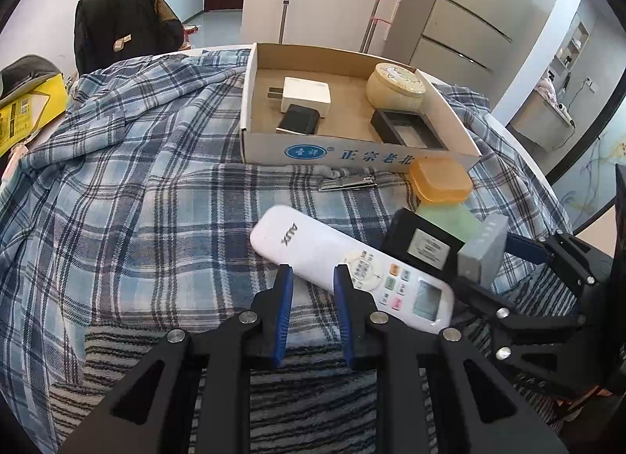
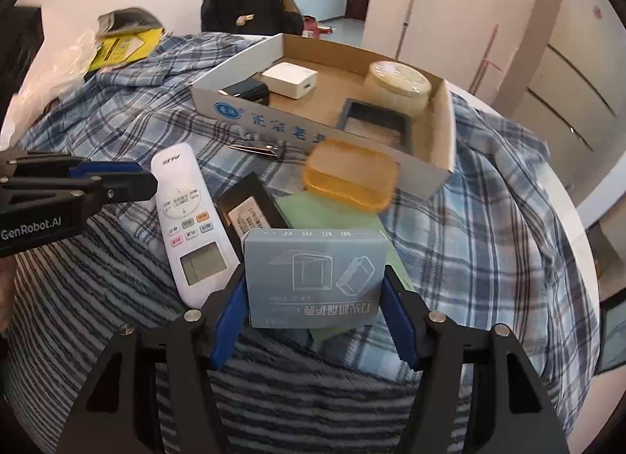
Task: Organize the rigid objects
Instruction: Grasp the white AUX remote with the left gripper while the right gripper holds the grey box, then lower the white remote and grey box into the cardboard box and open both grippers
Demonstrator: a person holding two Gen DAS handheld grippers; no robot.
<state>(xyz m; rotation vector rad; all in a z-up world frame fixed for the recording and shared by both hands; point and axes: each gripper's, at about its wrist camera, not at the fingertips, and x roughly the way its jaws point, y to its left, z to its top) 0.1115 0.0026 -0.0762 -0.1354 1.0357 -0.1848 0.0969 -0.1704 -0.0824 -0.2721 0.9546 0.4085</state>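
Note:
My right gripper [image 2: 313, 278] is shut on a small grey box [image 2: 315, 278], held above the plaid cloth; the box also shows in the left wrist view [image 1: 483, 250]. My left gripper [image 1: 313, 272] is open and empty, its tips at the near edge of a white remote [image 1: 344, 266]. The remote also shows in the right wrist view [image 2: 187, 219]. A cardboard box [image 1: 254, 94] holds a white charger [image 1: 307, 96], a black adapter [image 1: 297, 119], a cream round tin [image 1: 395, 86] and a black tray [image 1: 407, 129].
An orange lidded case [image 1: 440, 180], nail clippers [image 1: 348, 183], a black flat box [image 1: 422, 240] and a green card [image 1: 450, 219] lie on the cloth before the box. A yellow package [image 1: 27, 109] lies at the left. A dark jacket on a chair [image 1: 125, 23] stands behind.

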